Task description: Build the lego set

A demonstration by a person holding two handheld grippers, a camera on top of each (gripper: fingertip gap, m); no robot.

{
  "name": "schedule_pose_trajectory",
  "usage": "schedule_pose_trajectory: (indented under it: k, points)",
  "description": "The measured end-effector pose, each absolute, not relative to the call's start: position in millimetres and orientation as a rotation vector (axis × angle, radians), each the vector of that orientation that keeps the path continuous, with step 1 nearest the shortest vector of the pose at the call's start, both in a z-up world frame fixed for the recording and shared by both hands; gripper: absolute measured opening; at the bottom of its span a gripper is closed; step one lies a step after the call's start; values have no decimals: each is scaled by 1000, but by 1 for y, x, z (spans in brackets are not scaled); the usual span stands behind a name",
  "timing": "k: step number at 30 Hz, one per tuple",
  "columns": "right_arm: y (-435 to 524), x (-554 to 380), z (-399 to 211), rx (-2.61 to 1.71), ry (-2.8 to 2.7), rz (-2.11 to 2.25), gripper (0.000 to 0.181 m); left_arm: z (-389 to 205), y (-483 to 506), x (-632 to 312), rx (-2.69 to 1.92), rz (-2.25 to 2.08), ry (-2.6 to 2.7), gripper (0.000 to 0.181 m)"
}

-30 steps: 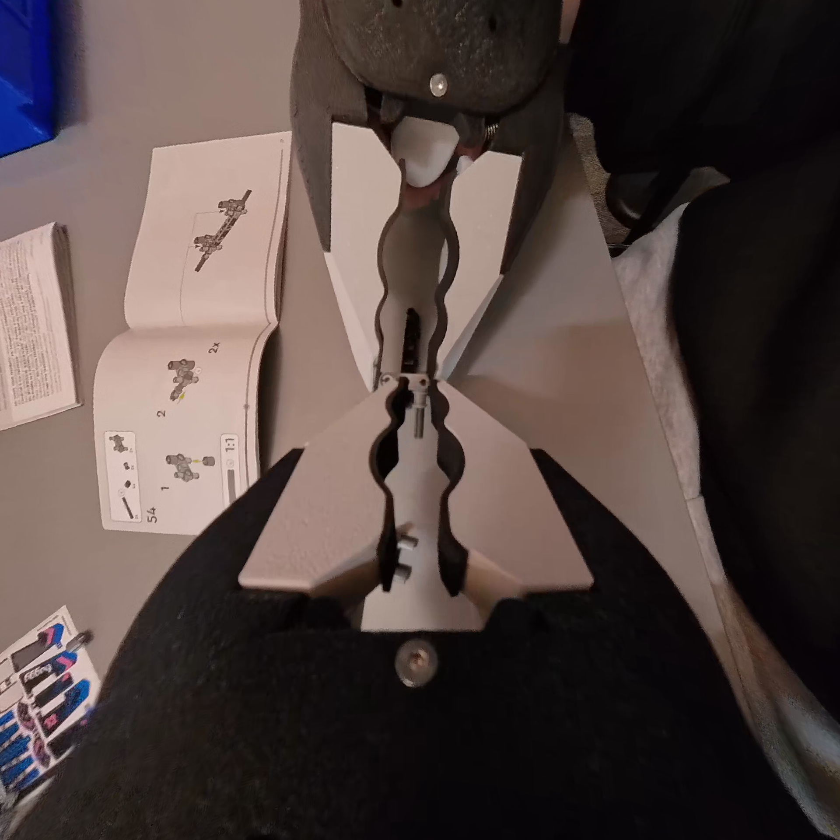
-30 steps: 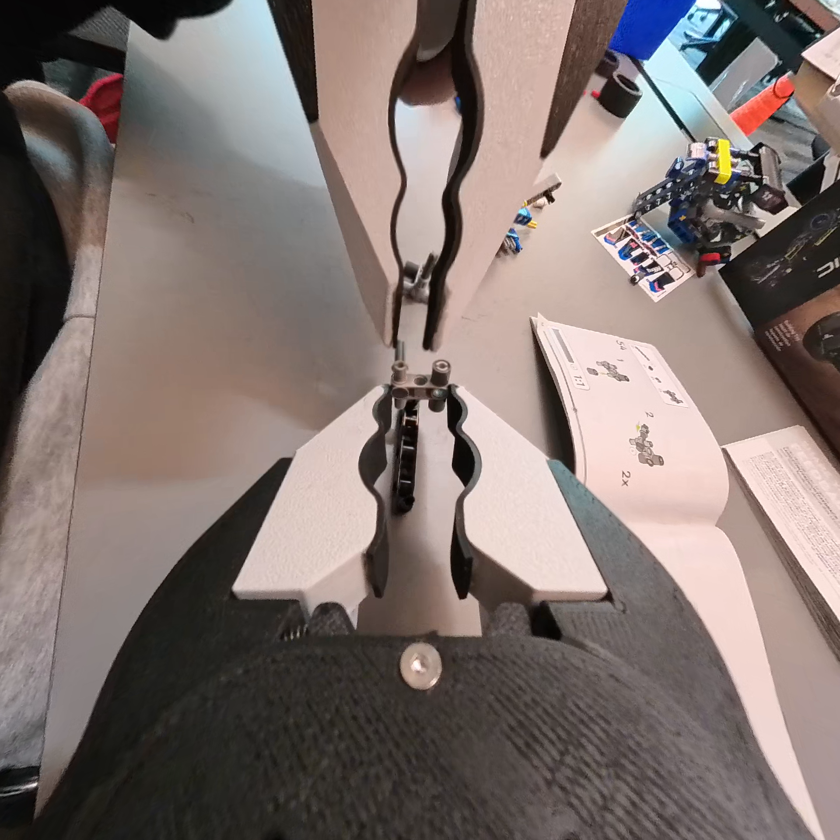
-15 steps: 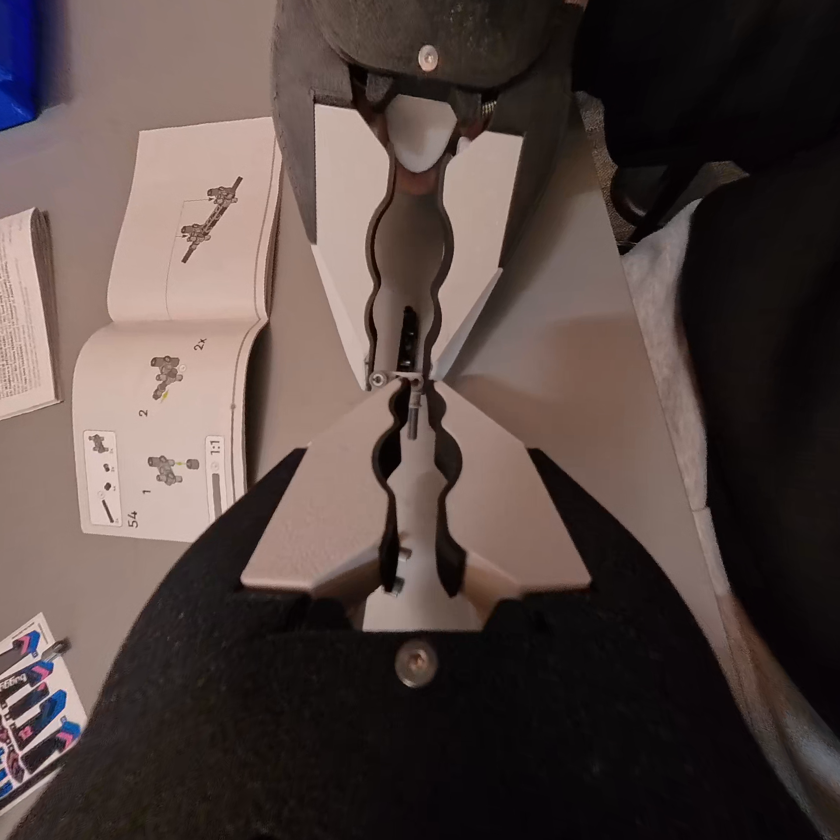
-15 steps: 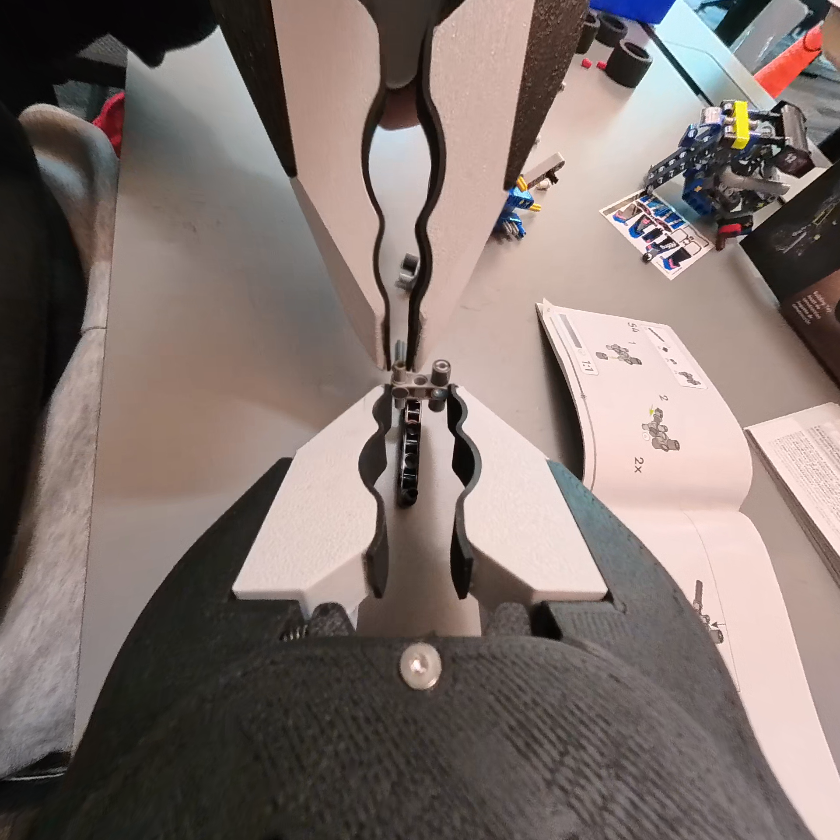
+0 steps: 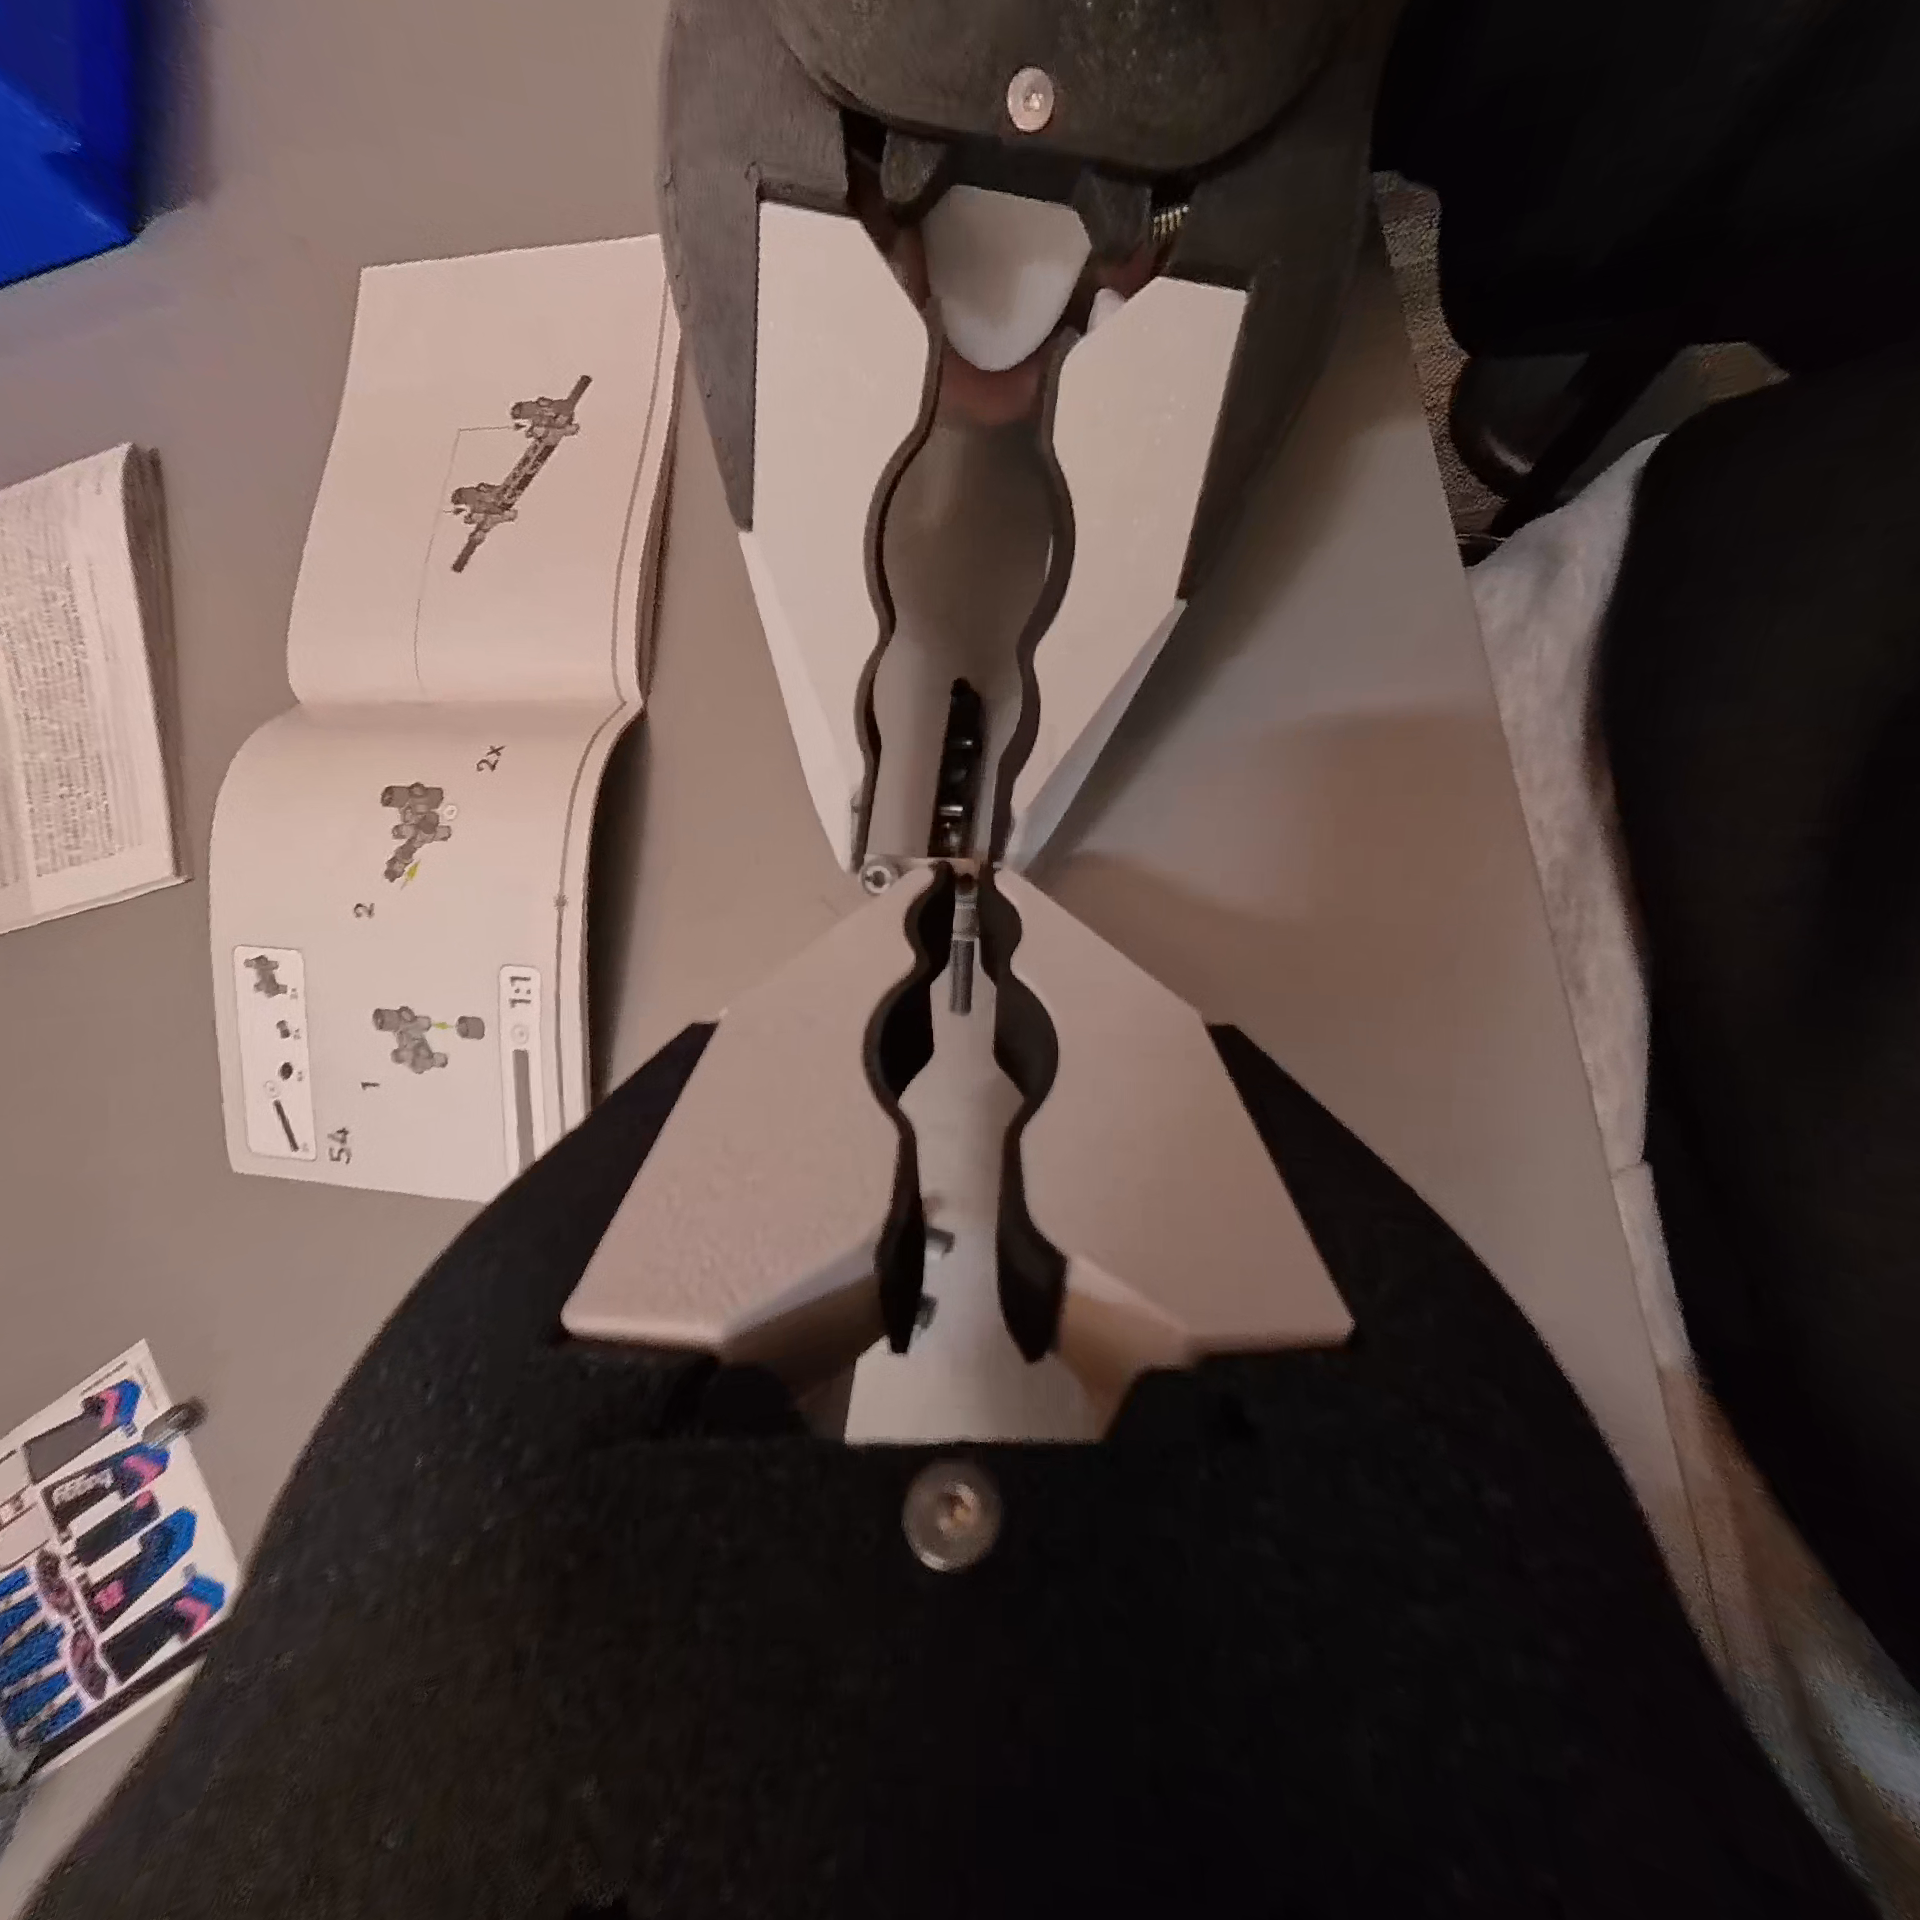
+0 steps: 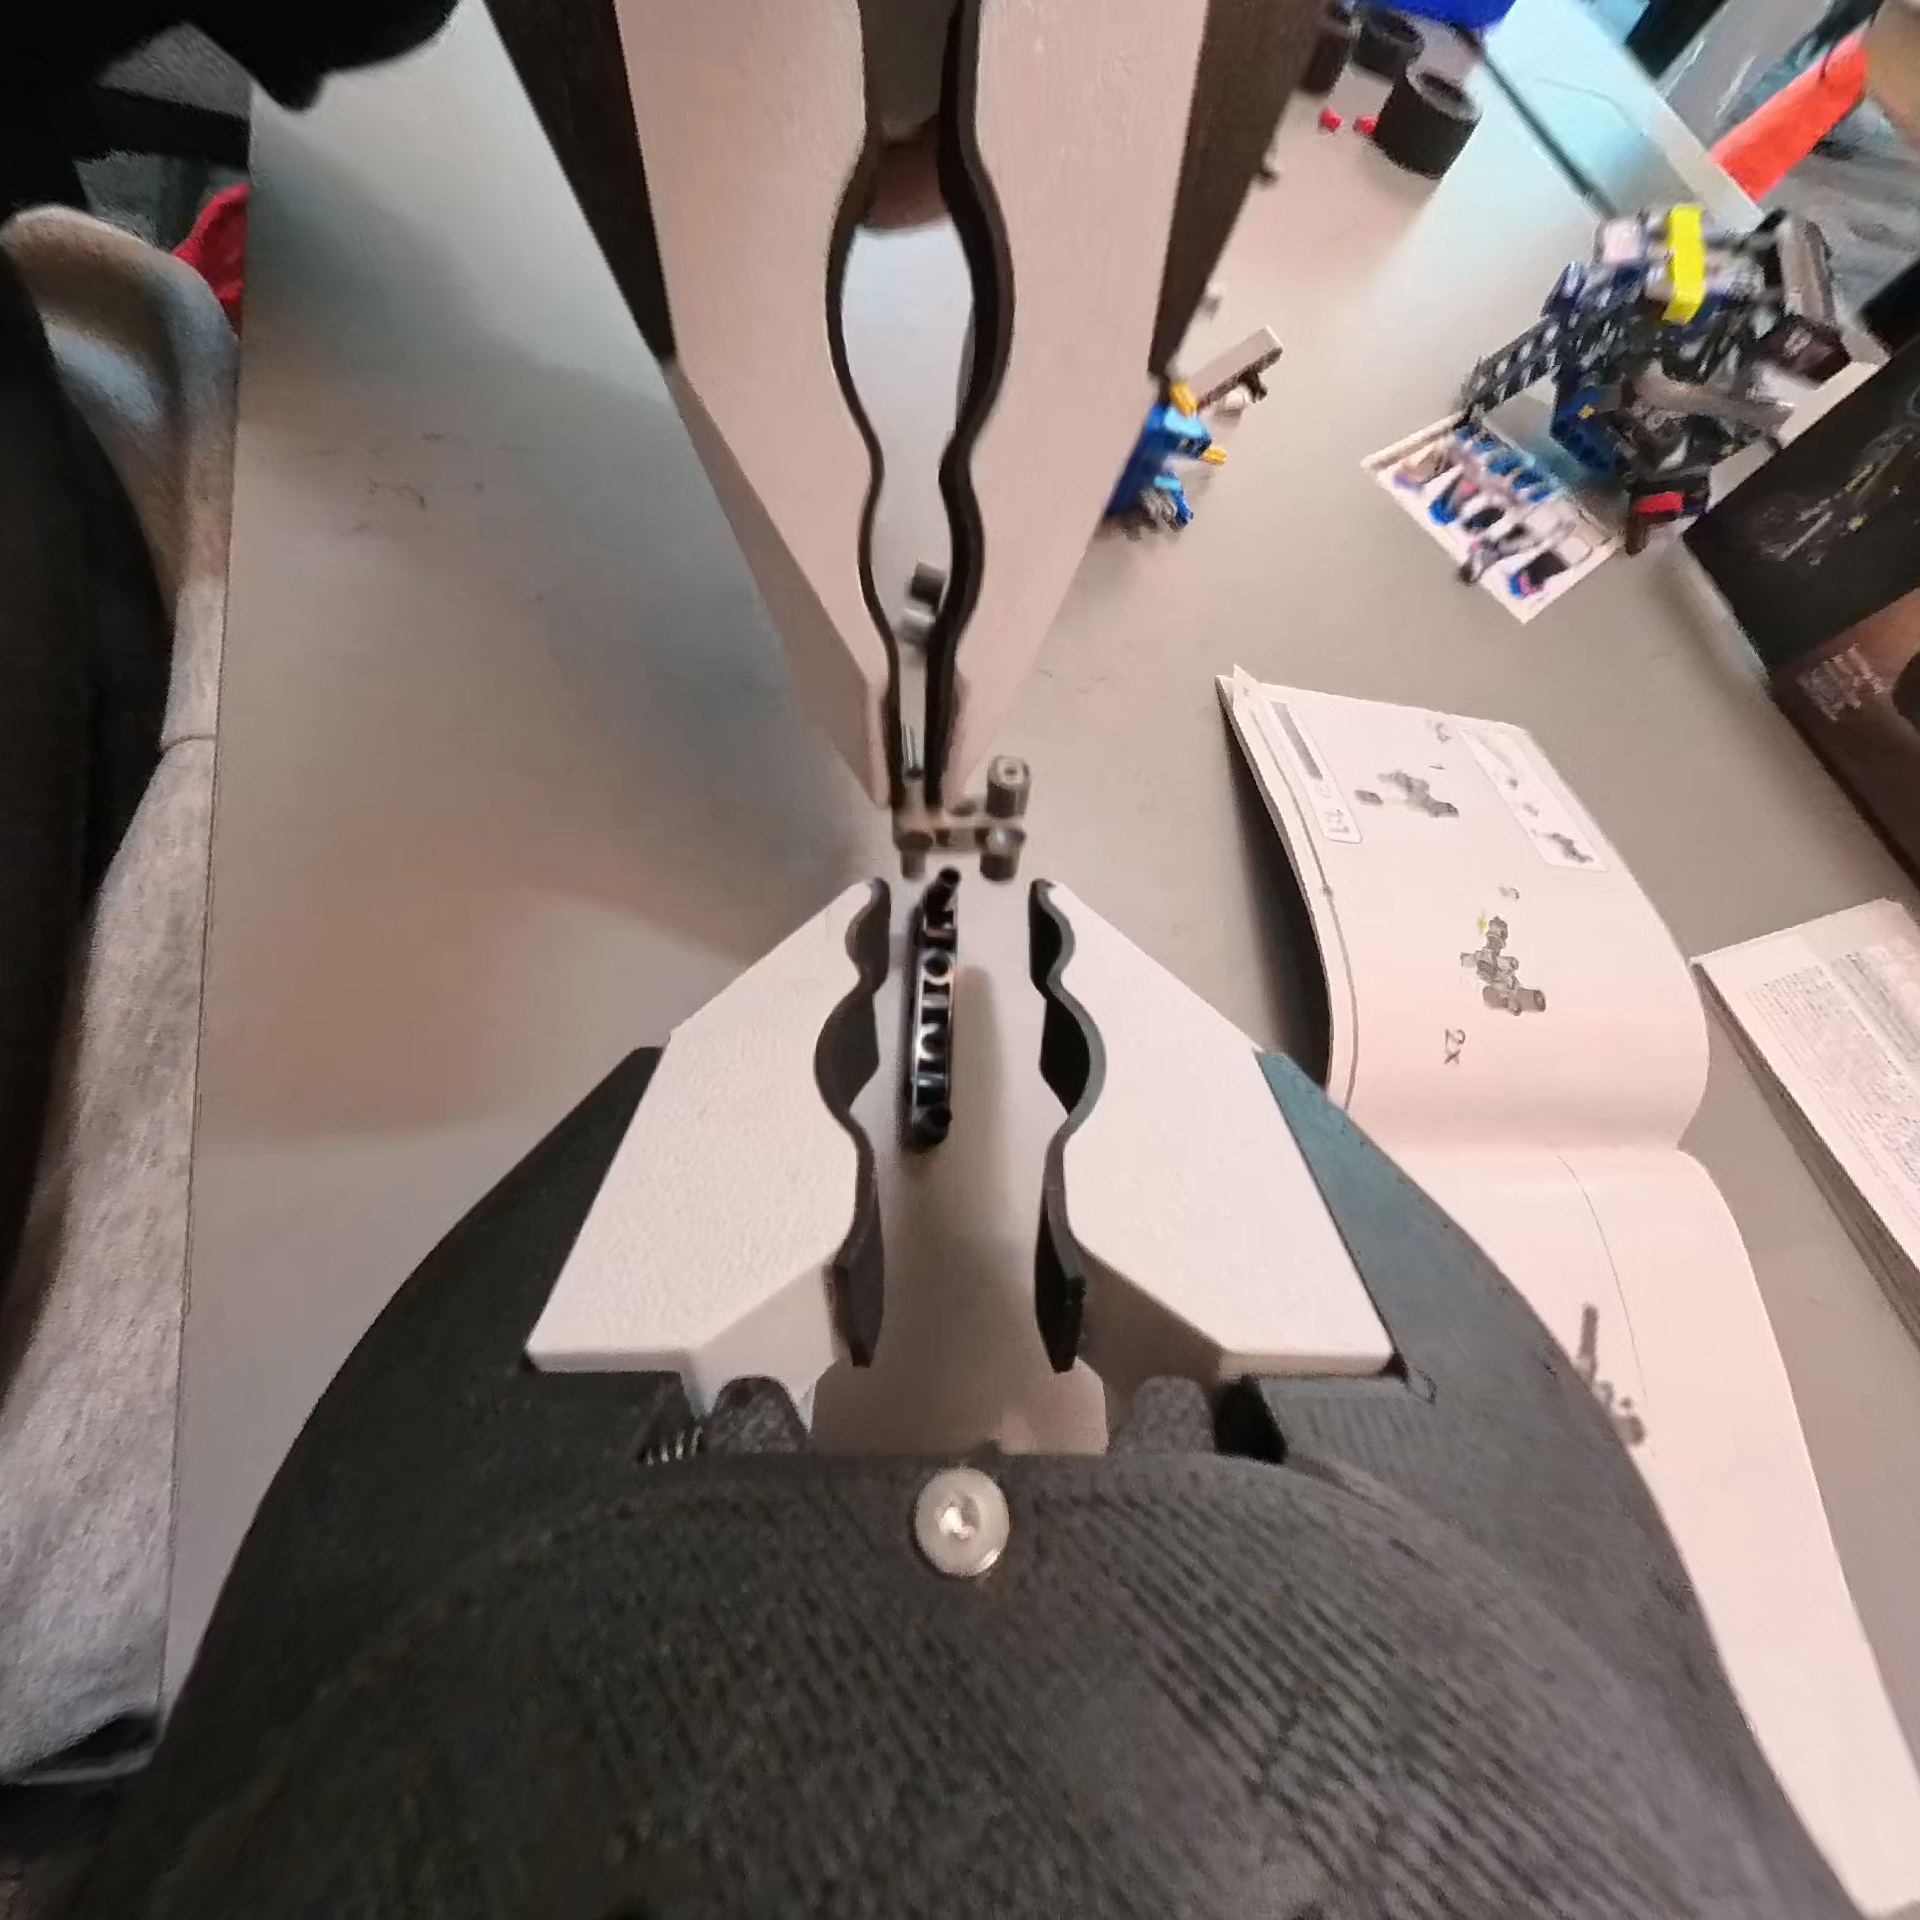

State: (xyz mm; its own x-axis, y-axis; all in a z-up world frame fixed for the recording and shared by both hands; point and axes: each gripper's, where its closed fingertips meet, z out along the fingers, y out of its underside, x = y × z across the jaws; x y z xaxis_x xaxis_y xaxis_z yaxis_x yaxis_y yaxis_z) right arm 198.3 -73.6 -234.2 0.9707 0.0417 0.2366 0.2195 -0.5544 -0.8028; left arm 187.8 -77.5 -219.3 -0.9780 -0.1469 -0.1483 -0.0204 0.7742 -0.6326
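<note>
In the right wrist view my right gripper (image 6: 961,894) has its jaws apart. A black beam (image 6: 925,1023) lies between its fingers and touches neither. A grey connector (image 6: 961,826) sits just past its fingertips and looks clear of them. My left gripper (image 6: 916,792) comes in from above, tip to tip, shut on a thin grey axle (image 6: 910,750) that meets the connector's left end. In the left wrist view my left gripper (image 5: 961,885) pinches the axle (image 5: 960,961). The right gripper (image 5: 930,852) faces it, with the beam (image 5: 961,769) between its fingers.
An open instruction book (image 6: 1507,935) lies to the right, with a second booklet (image 6: 1829,1070) beside it. Farther back are a sticker sheet (image 6: 1496,509), a partly built blue model (image 6: 1662,343), a small blue subassembly (image 6: 1164,457), black tyres (image 6: 1423,114) and a dark box (image 6: 1829,499). A person's clothing borders the table's left edge. The tips of both grippers are at nearly the same place.
The connector sat between my right fingertips; it now sits just beyond them, following the left gripper. The right jaw gap looks unchanged. Both views have shifted slightly.
</note>
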Motion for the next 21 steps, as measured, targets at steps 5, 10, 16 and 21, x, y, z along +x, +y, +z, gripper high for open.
schedule_pose_trajectory:
  k: [5,10,16,21]
  points:
    - [-81,196,-245,-2228,-165,-176,19,-219,-73,187,-94,-982,2819,1]
    - [-81,198,-252,-2268,-158,-187,7,-229,-74,190,-63,-898,2871,1]
    - [-81,198,-252,-2275,-127,-153,7,-235,-77,191,-65,-867,2918,1]
    - [-81,198,-252,-2273,-139,-157,7,-235,-76,190,-58,-867,2956,1]
